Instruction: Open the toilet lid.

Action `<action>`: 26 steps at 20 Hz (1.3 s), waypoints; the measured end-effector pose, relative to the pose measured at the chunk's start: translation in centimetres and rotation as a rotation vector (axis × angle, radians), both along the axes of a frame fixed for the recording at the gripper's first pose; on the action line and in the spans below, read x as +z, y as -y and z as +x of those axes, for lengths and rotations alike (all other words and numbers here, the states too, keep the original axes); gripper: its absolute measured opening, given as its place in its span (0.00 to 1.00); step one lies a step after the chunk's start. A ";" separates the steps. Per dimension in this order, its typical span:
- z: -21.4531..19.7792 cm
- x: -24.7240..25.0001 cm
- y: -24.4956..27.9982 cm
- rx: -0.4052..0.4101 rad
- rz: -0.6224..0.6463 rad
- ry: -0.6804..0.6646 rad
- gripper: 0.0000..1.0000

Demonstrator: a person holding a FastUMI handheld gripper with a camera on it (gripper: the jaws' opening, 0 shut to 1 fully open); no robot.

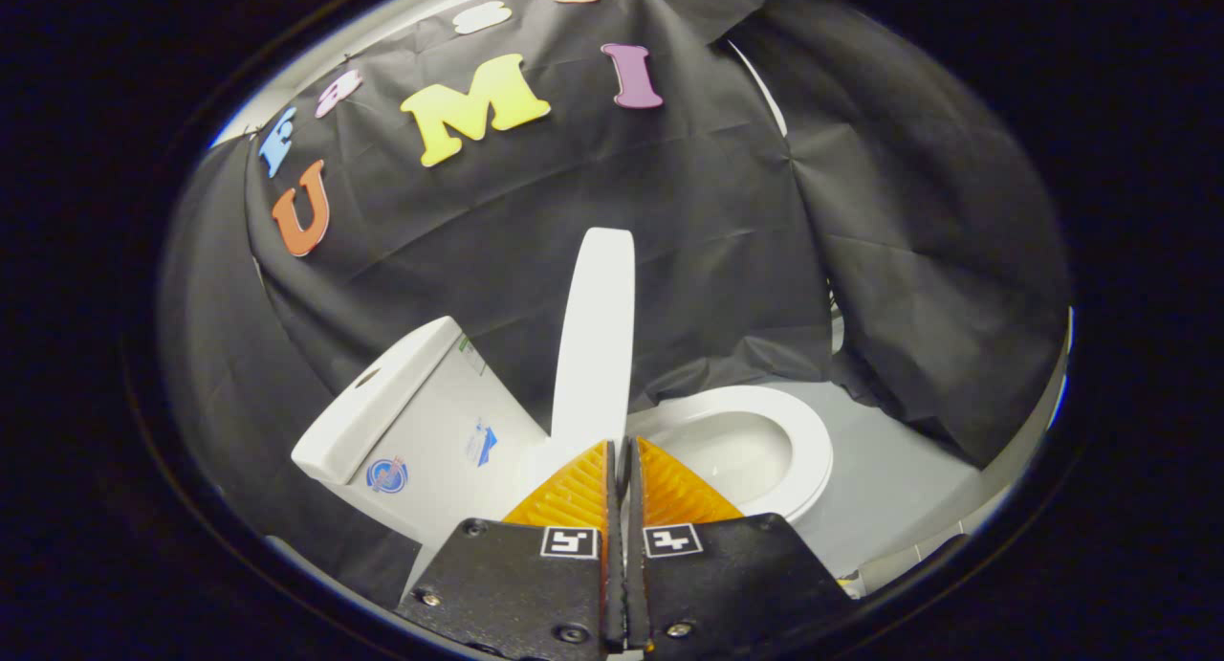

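Gripper view: my gripper has its two fingers pressed together with nothing between them, the tips sitting just short of the foot of the toilet lid. The lid stands raised, seen nearly edge-on, rising straight up beyond my fingertips. To the right of the fingers and a little beyond, the seat lies flat with the bowl open to view. To the left stands the tank, tilted in this view, with its cover on top.

As I judge it, the opening is done or very nearly so: the lid is up and I hold nothing. What may remain is making sure it stays up by itself.

I cannot tell whether the lid leans on the tank or stands free, since my fingers hide the hinge. Whether my tips touch the lid is also unclear.
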State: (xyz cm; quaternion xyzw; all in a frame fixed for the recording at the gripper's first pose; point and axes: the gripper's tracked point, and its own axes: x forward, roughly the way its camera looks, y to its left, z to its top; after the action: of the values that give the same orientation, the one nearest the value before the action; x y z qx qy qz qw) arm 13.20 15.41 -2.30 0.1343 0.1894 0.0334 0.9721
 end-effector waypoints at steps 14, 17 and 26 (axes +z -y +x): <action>-0.8 1.9 -6.3 0.035 -0.142 0.049 0.07; -0.8 1.6 -7.3 0.042 -0.175 0.049 0.08; -0.9 1.4 -10.6 0.071 -0.215 0.038 0.09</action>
State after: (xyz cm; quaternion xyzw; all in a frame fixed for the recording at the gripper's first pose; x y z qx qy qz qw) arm 12.32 26.02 -0.95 0.0219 0.1782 0.0500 0.9825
